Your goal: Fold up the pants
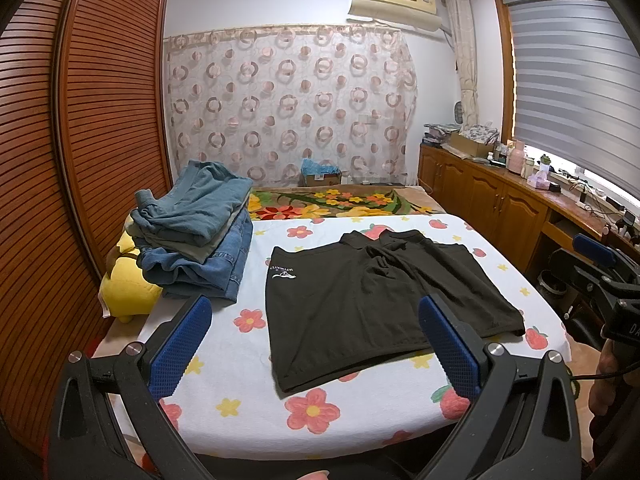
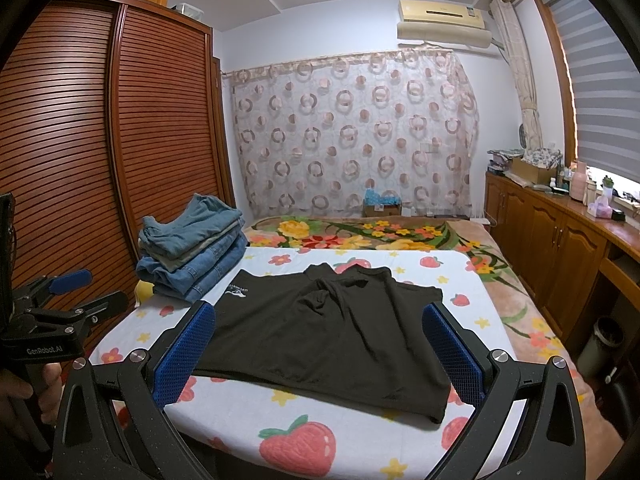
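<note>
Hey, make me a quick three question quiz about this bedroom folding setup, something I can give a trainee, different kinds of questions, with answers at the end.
1. True or false: the black shorts are held in the left gripper.
2. Where is the stack of folded clothes relative to the black shorts?
A. To their left, on the bed
B. On top of them
C. On the wooden counter
3. Fill in: the jaws of the right gripper are ____.

Key
1. False. The shorts lie spread flat on the flower-print sheet, with both grippers clear of them.
2. A.
3. Open, with nothing between them.
</note>
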Action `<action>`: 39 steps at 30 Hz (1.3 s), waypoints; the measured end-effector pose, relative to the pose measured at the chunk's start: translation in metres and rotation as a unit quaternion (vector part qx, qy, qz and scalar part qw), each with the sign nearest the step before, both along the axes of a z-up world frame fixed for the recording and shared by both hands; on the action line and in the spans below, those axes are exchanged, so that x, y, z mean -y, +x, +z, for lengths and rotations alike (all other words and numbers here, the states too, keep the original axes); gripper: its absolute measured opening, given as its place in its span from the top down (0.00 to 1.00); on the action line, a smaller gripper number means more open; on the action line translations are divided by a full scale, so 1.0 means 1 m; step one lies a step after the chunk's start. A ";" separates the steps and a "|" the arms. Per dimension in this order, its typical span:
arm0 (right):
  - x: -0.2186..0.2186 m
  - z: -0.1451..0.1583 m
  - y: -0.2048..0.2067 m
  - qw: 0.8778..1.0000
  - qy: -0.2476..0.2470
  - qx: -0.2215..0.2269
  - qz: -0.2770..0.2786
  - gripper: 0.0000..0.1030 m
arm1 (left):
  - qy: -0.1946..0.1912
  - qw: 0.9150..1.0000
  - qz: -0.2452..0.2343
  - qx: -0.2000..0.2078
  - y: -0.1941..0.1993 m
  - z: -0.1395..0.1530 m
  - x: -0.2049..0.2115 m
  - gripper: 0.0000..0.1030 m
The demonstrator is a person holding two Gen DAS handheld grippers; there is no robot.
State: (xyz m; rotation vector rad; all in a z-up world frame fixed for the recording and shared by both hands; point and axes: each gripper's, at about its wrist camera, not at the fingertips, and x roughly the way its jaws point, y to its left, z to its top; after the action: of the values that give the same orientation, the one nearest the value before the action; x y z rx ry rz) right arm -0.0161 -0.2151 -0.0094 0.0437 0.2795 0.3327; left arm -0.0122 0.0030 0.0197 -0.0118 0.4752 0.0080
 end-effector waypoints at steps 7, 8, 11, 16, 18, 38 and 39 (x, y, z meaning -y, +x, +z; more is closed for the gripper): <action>-0.001 0.001 -0.001 1.000 -0.001 0.001 0.001 0.00 | 0.000 1.000 0.000 0.000 -0.001 0.002 0.001 0.00; -0.001 0.001 -0.001 1.000 -0.002 0.001 0.001 0.00 | 0.000 1.000 0.000 0.000 -0.001 0.002 0.001 0.00; 0.000 0.001 -0.002 1.000 -0.002 0.001 0.001 0.00 | -0.001 1.000 -0.001 0.000 -0.002 0.003 0.001 0.00; 0.001 0.000 0.000 1.000 -0.003 -0.004 0.003 0.00 | -0.004 1.000 -0.002 -0.013 0.001 0.006 0.001 0.00; 0.002 -0.002 0.001 1.000 -0.004 -0.007 0.001 0.00 | -0.004 1.000 -0.003 -0.021 0.005 0.002 0.000 0.00; 0.005 -0.015 0.028 0.998 -0.027 -0.060 -0.023 0.00 | -0.021 0.996 -0.007 -0.086 0.031 -0.071 -0.014 0.00; 0.004 -0.015 0.030 0.997 -0.030 -0.064 -0.025 0.00 | -0.023 0.996 -0.009 -0.088 0.032 -0.073 -0.016 0.00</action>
State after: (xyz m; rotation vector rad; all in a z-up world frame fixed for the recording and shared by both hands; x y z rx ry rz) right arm 0.0140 -0.2188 -0.0245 0.0128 0.4149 0.2716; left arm 0.0202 0.0185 -0.0534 -0.0521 0.6525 -0.0192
